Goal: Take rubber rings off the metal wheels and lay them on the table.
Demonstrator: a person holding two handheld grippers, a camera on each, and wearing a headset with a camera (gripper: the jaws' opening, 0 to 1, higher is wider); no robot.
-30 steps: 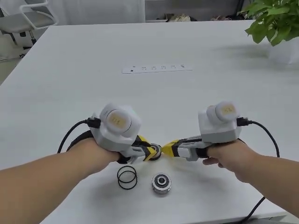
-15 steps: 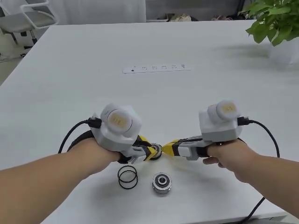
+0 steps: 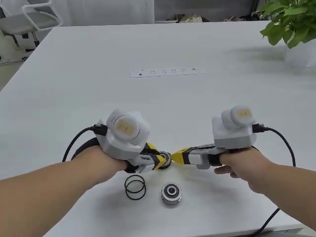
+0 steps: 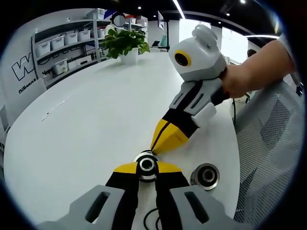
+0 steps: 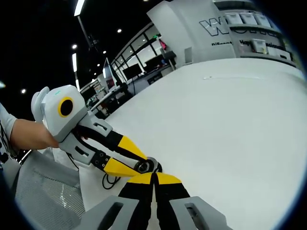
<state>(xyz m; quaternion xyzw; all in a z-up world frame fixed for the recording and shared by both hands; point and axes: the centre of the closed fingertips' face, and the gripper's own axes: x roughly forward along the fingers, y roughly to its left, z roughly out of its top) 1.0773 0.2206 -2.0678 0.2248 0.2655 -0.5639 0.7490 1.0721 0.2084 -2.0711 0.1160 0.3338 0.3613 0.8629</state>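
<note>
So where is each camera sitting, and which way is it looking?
Head view: on the person's head, looking down at the table; both arms, left gripper and right gripper show.
Left gripper view: on the left gripper, looking along its own fingers toward the right gripper.
Right gripper view: on the right gripper, looking along its own fingers at the left one.
Shared: all three see the wheel pinched by the left gripper.

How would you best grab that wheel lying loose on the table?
Across its outer rim, coming straight down from above: the wheel lies flat, hub up, so two opposite sides of the rim are free. The rings lie apart to its left.
</note>
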